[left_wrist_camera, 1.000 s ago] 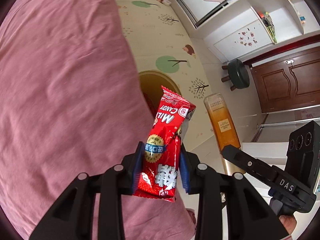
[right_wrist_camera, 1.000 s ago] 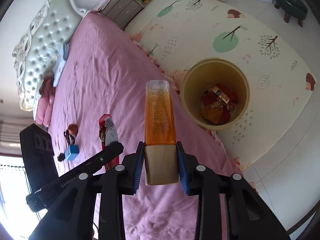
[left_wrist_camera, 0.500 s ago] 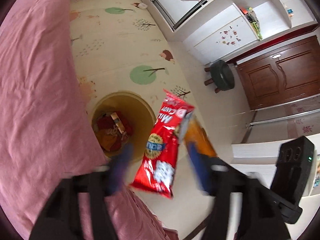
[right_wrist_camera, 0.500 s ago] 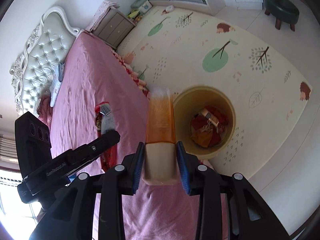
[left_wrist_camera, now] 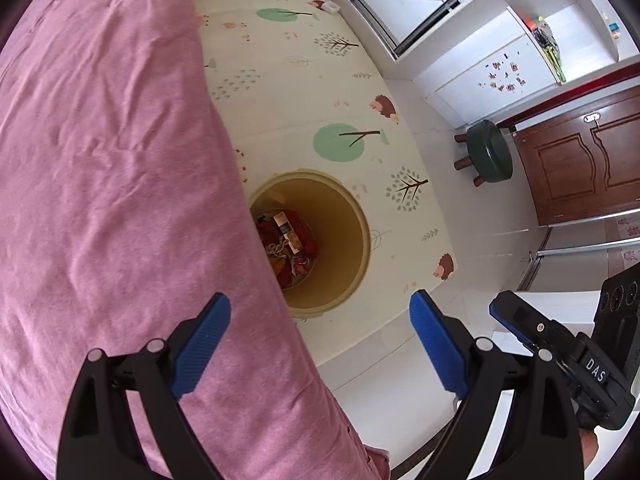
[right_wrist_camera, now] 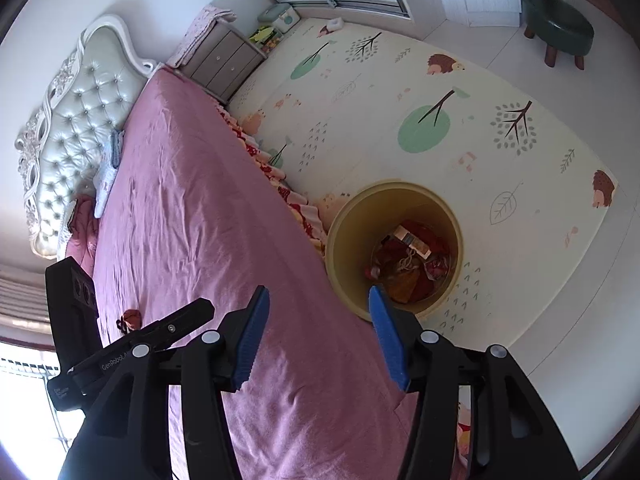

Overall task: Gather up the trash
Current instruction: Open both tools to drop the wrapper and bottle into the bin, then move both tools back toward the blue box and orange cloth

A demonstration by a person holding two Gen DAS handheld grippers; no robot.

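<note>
Trash (left_wrist_camera: 289,247) sits at bottom of yellow bin (left_wrist_camera: 352,216), ahead of and below both claws, on play mat (left_wrist_camera: 304,80) beside pink bed (left_wrist_camera: 112,160). Left claw (left_wrist_camera: 320,344) spread wide, empty. Right claw (right_wrist_camera: 318,332) spread, empty, over the bed edge.

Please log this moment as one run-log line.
left gripper: open, empty | right gripper: open, empty | trash bin: holds wrappers
</note>
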